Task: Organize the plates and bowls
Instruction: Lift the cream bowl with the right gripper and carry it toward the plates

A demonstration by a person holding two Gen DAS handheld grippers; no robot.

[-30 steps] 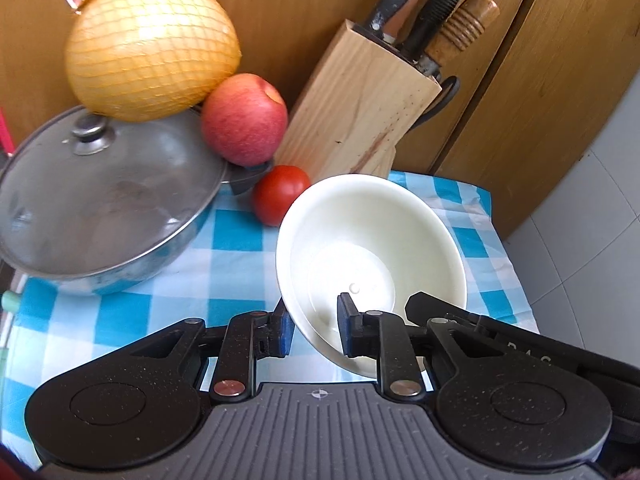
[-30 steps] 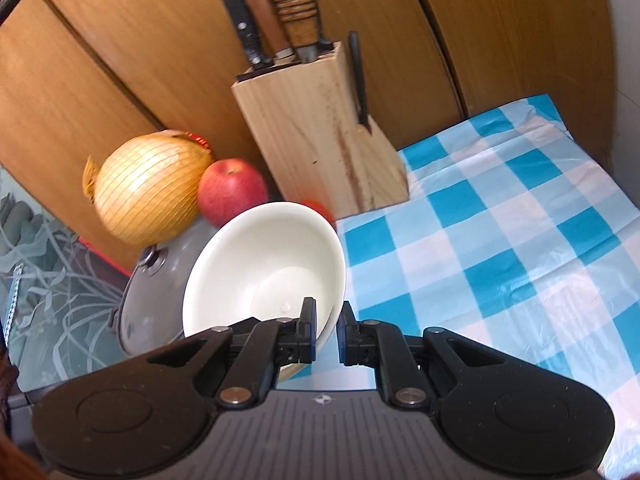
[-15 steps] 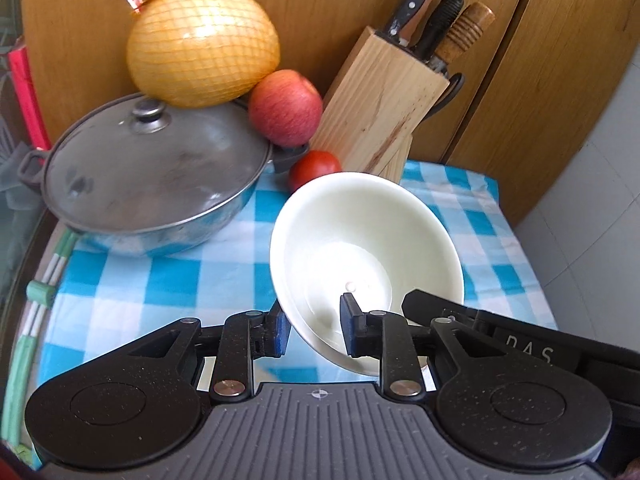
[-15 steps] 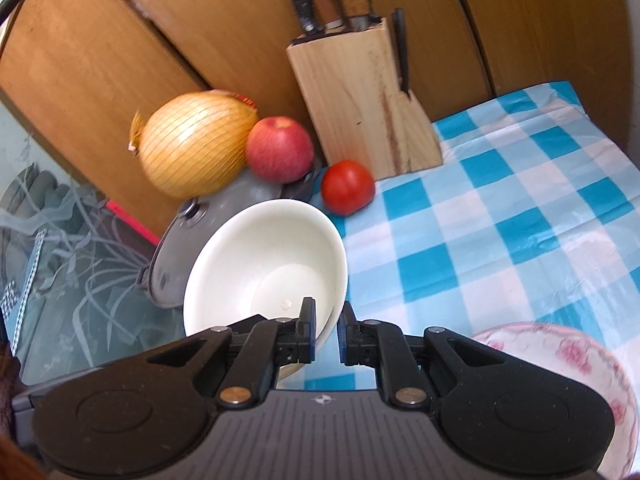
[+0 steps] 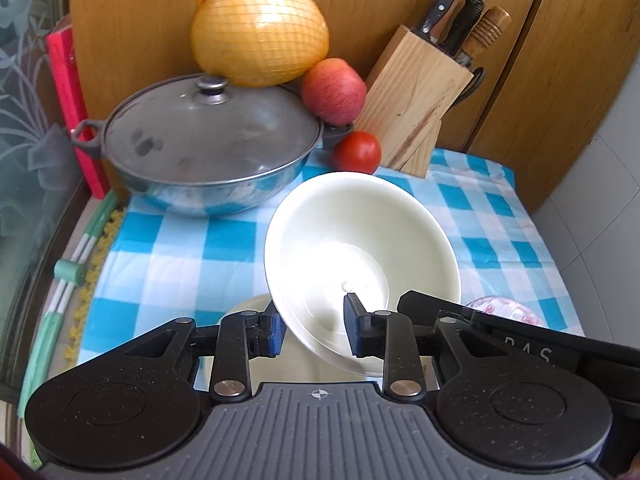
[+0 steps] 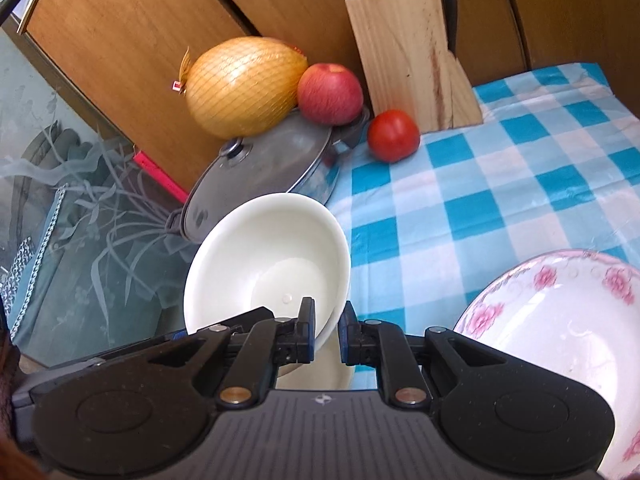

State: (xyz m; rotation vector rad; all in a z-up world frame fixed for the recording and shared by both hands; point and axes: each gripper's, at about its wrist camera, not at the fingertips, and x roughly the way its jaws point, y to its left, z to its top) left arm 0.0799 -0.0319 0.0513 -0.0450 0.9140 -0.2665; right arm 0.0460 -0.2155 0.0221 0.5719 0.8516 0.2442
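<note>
Change since a second ago: both grippers and the cream bowl [image 5: 362,264] have drawn back toward the near edge of the table, bringing into view the whole lidded pot, a second cream bowl and a floral plate; the left jaws, then pressed on the rim, now stand apart from it.

Item 1, cream bowl: tilted, held above the blue-and-white checked tablecloth [image 5: 168,256], its opening facing the cameras.

Item 2, left gripper [image 5: 314,330]: jaws opening, the bowl's near rim between them, a gap visible at each pad, neither pad pressing.

Item 3, right gripper [image 6: 324,330]: jaws nearly together, pinching the bowl's rim [image 6: 326,326] on its right side.

Item 4, second cream bowl [image 5: 248,306]: on the cloth directly beneath the held bowl, near edge, mostly hidden by the grippers.

Item 5, floral plate [image 6: 560,332]: white with pink roses, near right, on the cloth, apart from the held bowl.

Item 6, steel pot with glass lid [image 5: 208,148]: far left.

Item 7, pomelo in yellow net [image 5: 260,30]: far left, behind the pot, resting against its lid.

Item 8, red apple [image 5: 334,92]: on the pot's right handle, touching the pomelo.

Item 9, tomato [image 5: 357,152]: on the cloth, just beside the pot's handle.

Item 10, wooden knife block [image 5: 416,100]: far centre, against the wooden cabinet doors [image 5: 560,60], knives inserted.
</note>
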